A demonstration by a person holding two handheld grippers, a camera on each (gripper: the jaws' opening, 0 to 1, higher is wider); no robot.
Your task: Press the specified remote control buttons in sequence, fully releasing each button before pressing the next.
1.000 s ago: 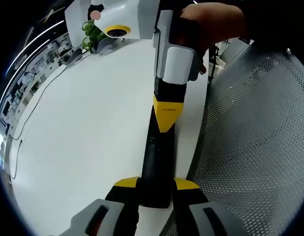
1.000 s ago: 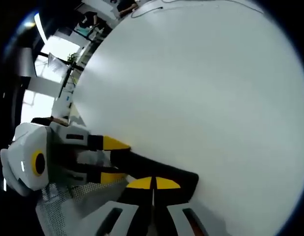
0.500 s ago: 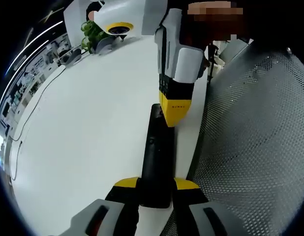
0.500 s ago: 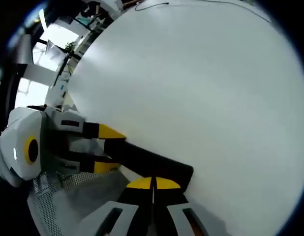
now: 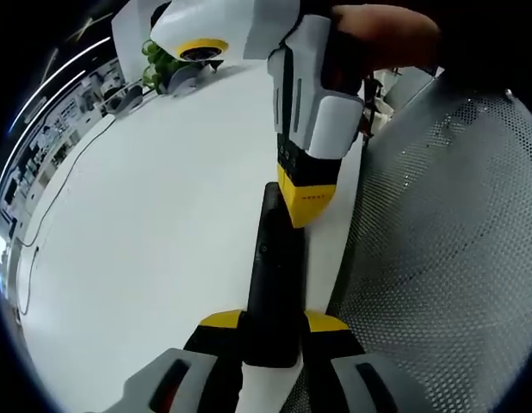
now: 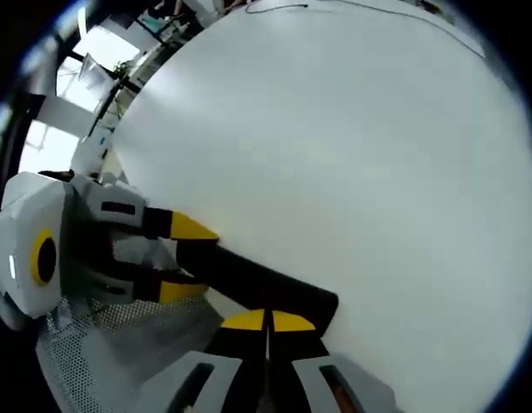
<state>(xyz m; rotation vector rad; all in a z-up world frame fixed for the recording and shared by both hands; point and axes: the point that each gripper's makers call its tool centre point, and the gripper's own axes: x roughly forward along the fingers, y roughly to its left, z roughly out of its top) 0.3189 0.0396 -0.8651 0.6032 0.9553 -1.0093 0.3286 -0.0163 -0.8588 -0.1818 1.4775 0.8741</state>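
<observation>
The black remote control (image 5: 273, 275) lies lengthwise on the white table (image 5: 145, 241), close to the table's edge beside a perforated metal panel (image 5: 447, 258). The left gripper (image 5: 273, 331) pinches the remote's near end between its yellow-tipped jaws, one on each long side. In the right gripper view the same hold shows from the other end: the left gripper (image 6: 184, 258) straddles the far end of the remote control (image 6: 257, 284). The right gripper (image 5: 307, 202), held by a hand (image 5: 378, 39), has its yellow tips pressed together and points down at the far part of the remote's top face; whether the tips touch the face cannot be told from here. In its own view the right gripper (image 6: 268, 323) has its jaws together at the remote's near end. A second ago the right gripper's tips lay further along the remote, lower over its middle; since then they have drawn back toward the far end, and the remote and the left gripper's hold have not changed. A green plant (image 5: 163, 60) stands at the table's far end.
</observation>
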